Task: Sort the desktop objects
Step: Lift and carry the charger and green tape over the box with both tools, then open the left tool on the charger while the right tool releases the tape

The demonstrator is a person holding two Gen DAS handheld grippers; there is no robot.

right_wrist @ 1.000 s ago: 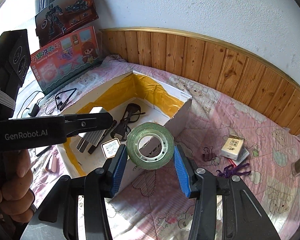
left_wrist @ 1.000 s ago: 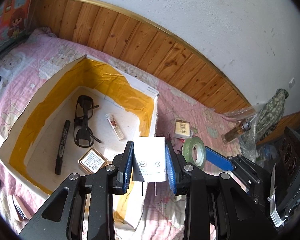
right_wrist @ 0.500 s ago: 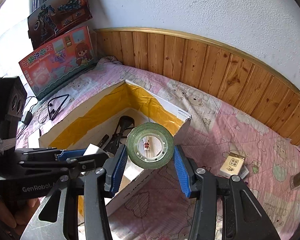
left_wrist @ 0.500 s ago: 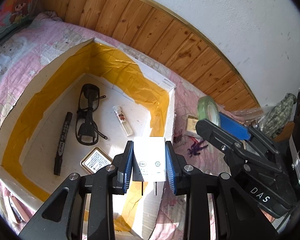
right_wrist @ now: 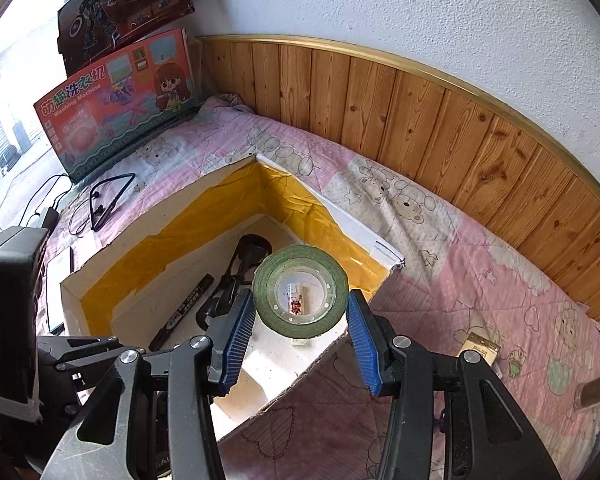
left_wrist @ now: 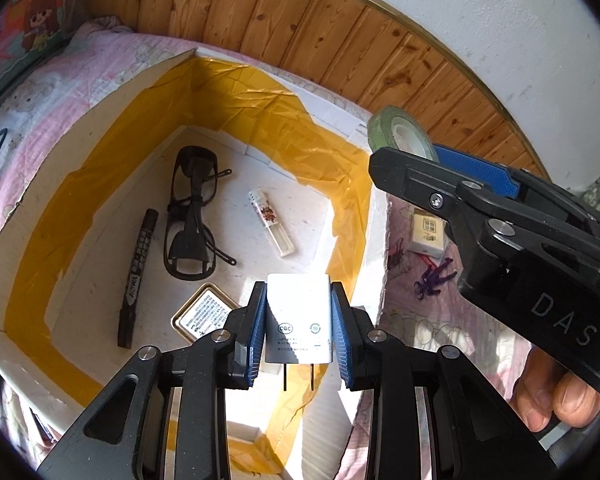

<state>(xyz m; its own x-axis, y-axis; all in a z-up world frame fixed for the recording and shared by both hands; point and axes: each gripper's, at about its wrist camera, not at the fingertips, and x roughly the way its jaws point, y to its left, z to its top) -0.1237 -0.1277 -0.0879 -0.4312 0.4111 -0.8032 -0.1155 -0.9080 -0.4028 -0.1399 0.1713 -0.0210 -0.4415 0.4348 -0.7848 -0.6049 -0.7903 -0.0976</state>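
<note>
Left tongs (left_wrist: 299, 336) clamped the white charger (left_wrist: 299, 312), right tongs (right_wrist: 300, 322) pinched the green tape roll (right_wrist: 300, 292); both hung over the box (left_wrist: 100, 128), probably for dropping. Glasses (left_wrist: 192, 216) lay at 10 o'clock of the charger.

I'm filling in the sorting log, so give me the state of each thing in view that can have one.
left gripper: shut on the white charger
white charger: held above the box, prongs toward the camera
right gripper: shut on the green tape roll
green tape roll: held over the box
box: open-topped
glasses: folded, lying in the box
marker: capped, lying in the box
</note>
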